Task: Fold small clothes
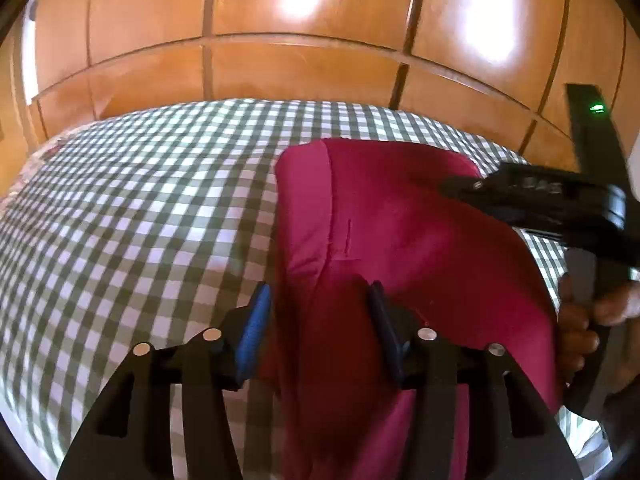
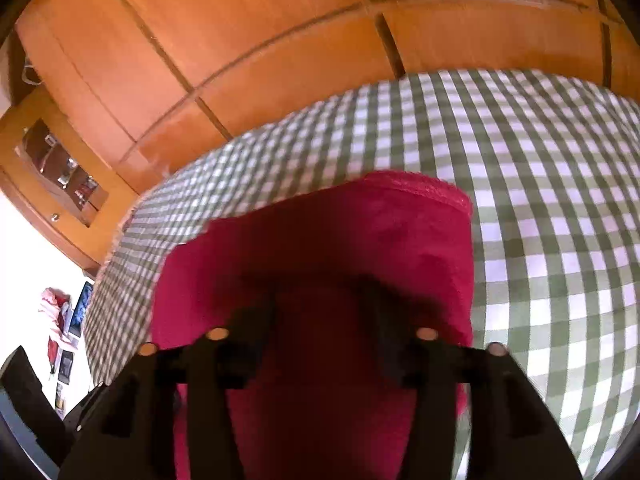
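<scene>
A red garment [image 1: 400, 220] lies folded in a long strip on the green and white checked cloth [image 1: 140, 200]. My left gripper [image 1: 318, 314] hovers low over its near left part, jaws apart; a raised fold of the fabric runs between the blue pad [image 1: 256, 320] and the dark pad without being pinched. My right gripper [image 1: 460, 188] reaches in from the right above the garment, held by a hand [image 1: 580, 320]. In the right wrist view the right gripper [image 2: 320, 320] stands open just above the red garment [image 2: 340, 232], casting a dark shadow on it. That view is blurred.
A wooden wardrobe [image 1: 280, 40] with panelled doors stands right behind the checked cloth [image 2: 540, 200]. A wooden niche [image 2: 60, 168] with small items is at the left, and below it a white wall with clutter [image 2: 60, 320]. The checked surface stretches wide on the left.
</scene>
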Motion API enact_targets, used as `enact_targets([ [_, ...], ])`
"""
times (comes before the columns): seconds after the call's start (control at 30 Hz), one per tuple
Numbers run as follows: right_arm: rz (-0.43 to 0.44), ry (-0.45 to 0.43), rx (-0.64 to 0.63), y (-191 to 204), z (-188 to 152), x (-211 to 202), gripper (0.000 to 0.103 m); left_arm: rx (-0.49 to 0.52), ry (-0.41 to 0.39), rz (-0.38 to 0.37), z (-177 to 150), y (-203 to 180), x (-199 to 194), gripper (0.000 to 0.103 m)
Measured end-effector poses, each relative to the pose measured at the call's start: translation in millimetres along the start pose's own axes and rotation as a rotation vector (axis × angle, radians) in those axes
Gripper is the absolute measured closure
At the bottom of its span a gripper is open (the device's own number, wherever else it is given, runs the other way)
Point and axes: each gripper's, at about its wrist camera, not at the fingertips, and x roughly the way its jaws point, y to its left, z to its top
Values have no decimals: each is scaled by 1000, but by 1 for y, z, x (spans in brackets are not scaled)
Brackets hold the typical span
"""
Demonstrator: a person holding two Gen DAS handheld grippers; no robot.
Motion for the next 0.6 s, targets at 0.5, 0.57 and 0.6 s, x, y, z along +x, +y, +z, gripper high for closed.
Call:
enact_targets([
  [0.5, -15, -40, -27, 14, -81, -83, 28, -41, -10, 4, -14, 9, -16, 34],
  [0.57, -9, 34, 39, 1, -106, -69, 27, -48, -2, -1, -17, 12, -13, 33],
  [0.6, -1, 60, 66, -4, -114, -63, 26, -48, 0, -2, -17, 12, -13, 33],
])
